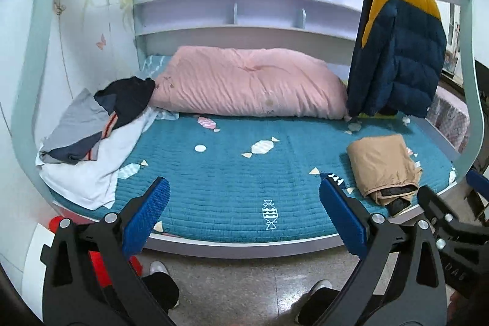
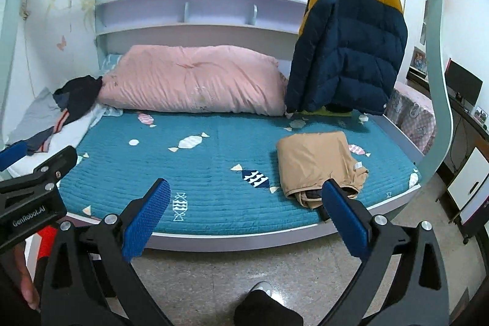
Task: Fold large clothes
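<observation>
A folded tan garment (image 1: 382, 165) lies on the teal bed cover (image 1: 229, 173) near the front right corner; it also shows in the right wrist view (image 2: 316, 164). A heap of unfolded clothes (image 1: 91, 136), white, grey and dark, lies at the bed's left end, seen too in the right wrist view (image 2: 61, 115). My left gripper (image 1: 244, 213) is open and empty, held over the bed's front edge. My right gripper (image 2: 246, 214) is open and empty, its right finger in front of the tan garment. Both hang clear of the cloth.
A pink duvet (image 1: 247, 81) lies along the back of the bed. A navy and yellow puffer jacket (image 1: 397, 51) hangs at the right. Shelves (image 1: 244, 8) run behind. The bed frame posts (image 2: 437, 81) flank the bed. A desk with a monitor (image 2: 463, 87) stands at the right.
</observation>
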`<move>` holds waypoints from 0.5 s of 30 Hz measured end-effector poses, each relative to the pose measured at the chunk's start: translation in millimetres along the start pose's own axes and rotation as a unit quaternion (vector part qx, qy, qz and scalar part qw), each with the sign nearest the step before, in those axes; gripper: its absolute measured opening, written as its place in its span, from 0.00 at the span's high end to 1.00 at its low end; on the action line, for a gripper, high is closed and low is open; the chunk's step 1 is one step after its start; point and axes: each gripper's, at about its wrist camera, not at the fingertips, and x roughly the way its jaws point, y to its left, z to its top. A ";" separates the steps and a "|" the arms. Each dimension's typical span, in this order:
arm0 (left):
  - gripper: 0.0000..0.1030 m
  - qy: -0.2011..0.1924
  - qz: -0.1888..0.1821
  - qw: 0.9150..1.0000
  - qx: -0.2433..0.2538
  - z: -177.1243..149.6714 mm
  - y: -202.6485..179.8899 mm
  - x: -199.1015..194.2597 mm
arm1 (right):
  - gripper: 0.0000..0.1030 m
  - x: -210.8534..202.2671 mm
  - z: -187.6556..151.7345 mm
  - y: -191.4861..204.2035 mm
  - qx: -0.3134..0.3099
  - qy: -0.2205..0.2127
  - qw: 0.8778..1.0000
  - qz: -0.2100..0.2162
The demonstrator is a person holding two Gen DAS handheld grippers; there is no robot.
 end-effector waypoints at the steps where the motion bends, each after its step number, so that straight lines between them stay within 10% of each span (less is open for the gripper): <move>1: 0.04 -0.005 0.003 1.000 0.000 0.6 1.0 -6.1 | 0.07 -6.1 -0.5 1.5 -0.002 -0.003 1.000 0.000; 15: 0.04 -0.043 -0.015 0.999 0.006 3.7 -9.8 -51.8 | 0.07 -50.7 -2.5 -5.5 -0.003 -0.047 0.999 -0.004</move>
